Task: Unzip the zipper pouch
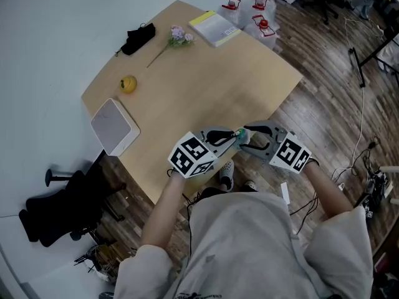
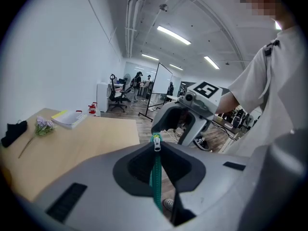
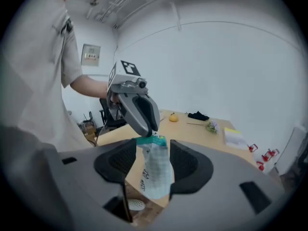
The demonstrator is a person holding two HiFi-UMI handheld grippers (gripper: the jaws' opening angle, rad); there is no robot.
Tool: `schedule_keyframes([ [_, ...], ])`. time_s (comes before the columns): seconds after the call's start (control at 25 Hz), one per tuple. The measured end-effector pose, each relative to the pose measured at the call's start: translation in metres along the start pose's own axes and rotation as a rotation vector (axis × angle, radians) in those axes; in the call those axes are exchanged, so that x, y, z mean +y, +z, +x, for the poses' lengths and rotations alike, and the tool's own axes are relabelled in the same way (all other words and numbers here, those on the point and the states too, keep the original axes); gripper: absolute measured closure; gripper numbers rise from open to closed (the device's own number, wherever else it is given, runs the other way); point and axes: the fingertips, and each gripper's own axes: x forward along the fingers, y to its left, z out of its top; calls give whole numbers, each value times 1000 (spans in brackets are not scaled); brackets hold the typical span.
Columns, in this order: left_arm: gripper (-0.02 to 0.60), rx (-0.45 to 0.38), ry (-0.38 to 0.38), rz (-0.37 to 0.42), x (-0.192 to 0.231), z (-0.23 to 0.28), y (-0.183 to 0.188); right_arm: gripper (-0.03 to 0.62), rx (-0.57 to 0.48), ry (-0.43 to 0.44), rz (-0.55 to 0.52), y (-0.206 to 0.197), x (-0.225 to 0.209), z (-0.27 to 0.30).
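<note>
Holding: left gripper [image 2: 156, 143] pinches the zipper pouch [image 3: 156, 170] tight by its green zipper top.
Right gripper [image 3: 150, 153]: jaws wide apart, pouch hangs down between them.
Pouch place: up in the air, by the table's [image 1: 206, 80] near edge.

Brightness: bright, even indoor light in all three views.
Source: long white ceiling tube lamps [image 2: 173, 34] in the left gripper view, slightly blown out.
Shadows: soft and faint on the pale wooden desk [image 1: 206, 86]; darker on the brown plank floor [image 1: 121, 207] under its near edge.
Glare: the plain white wall [image 3: 216, 66] looks nearly washed out.
Distortion: both gripper views are fisheye circles with black corners; straight lines bow towards the rim.
Focus: the clear plastic zipper pouch with a teal zip [image 3: 155, 170], close to the lens, is slightly soft.
</note>
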Motion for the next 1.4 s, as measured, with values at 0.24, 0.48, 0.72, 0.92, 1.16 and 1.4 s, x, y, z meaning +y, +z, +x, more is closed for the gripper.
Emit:
schedule_keyframes([
  [0.24,531,54,-44,71,-11,-2,-2,367,25,178,24,4,4,4],
  [0.48,531,71,-85,134,-28,0,0,516,51,349,45,3,18,1],
  [0.72,531,-6,-92,143,-37,0,9,528,10,384,62,7,20,-12],
  [0.92,531,-54,-110,124,-46,6,21,530,-34,390,104,9,18,-29],
  [1.16,532,-61,-115,118,-45,3,20,536,-71,375,167,7,7,-51],
  [1.4,532,-43,-110,129,-47,7,20,536,-54,368,155,5,5,-57],
])
